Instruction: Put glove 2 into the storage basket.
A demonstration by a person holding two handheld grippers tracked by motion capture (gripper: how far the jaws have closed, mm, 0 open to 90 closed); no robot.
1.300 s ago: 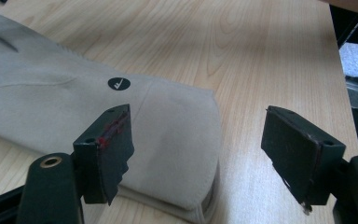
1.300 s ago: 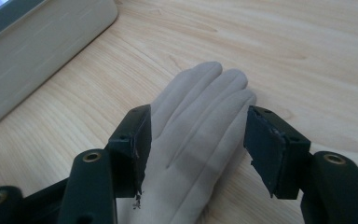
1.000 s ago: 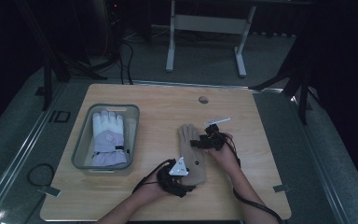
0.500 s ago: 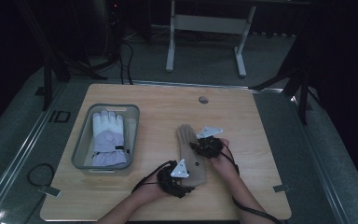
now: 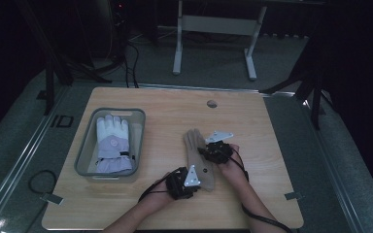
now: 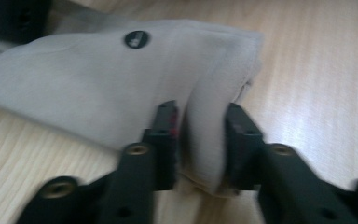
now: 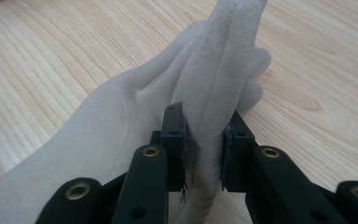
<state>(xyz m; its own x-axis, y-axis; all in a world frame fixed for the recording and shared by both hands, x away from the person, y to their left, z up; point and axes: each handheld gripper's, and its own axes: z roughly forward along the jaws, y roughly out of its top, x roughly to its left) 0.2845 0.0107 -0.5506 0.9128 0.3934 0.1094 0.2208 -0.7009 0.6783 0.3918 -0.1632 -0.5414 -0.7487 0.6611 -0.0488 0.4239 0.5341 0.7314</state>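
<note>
Beige glove [image 5: 197,156] flat on the wooden table [image 5: 272,145], just right of the grey bin [image 5: 85,150] with the white-and-lilac glove [image 5: 111,144]. Left gripper [image 6: 200,140] just closed, pinching the cuff edge. Right gripper [image 7: 204,149] just closed too, clamping a raised fold near the fingers.

grey bin [image 5: 86,145] crowds the left; bare table [image 5: 267,126] seemingly open rightward

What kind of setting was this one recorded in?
Probably a lab or recording studio, not a home: a lone wooden table on grey carpet in a dark room, cables trailing across the floor, and a white metal stand behind it.
</note>
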